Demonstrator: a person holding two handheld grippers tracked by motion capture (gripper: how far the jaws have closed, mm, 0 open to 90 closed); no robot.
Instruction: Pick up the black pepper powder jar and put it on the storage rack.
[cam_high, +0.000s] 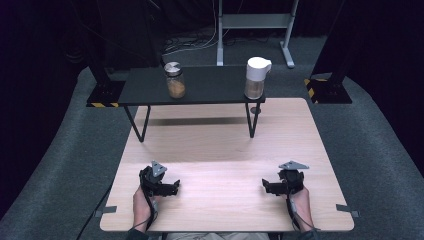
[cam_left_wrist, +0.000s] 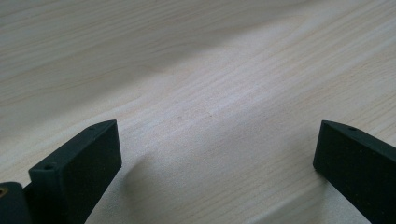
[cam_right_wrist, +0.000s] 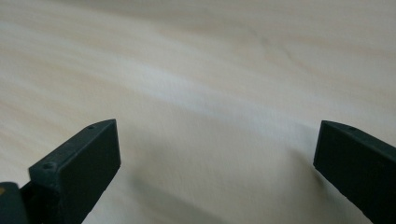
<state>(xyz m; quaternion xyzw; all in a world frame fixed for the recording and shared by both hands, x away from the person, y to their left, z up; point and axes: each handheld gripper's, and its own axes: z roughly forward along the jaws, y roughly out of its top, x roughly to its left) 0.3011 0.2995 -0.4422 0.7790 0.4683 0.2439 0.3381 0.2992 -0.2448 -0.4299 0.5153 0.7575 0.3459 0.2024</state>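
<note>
Left gripper, right gripper face inward; jaws wide.

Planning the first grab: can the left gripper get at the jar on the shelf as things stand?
Probably yes. The left gripper is open and holds nothing, bare table lies between it and the shelf, and the jar stands alone near the front edge.
</note>
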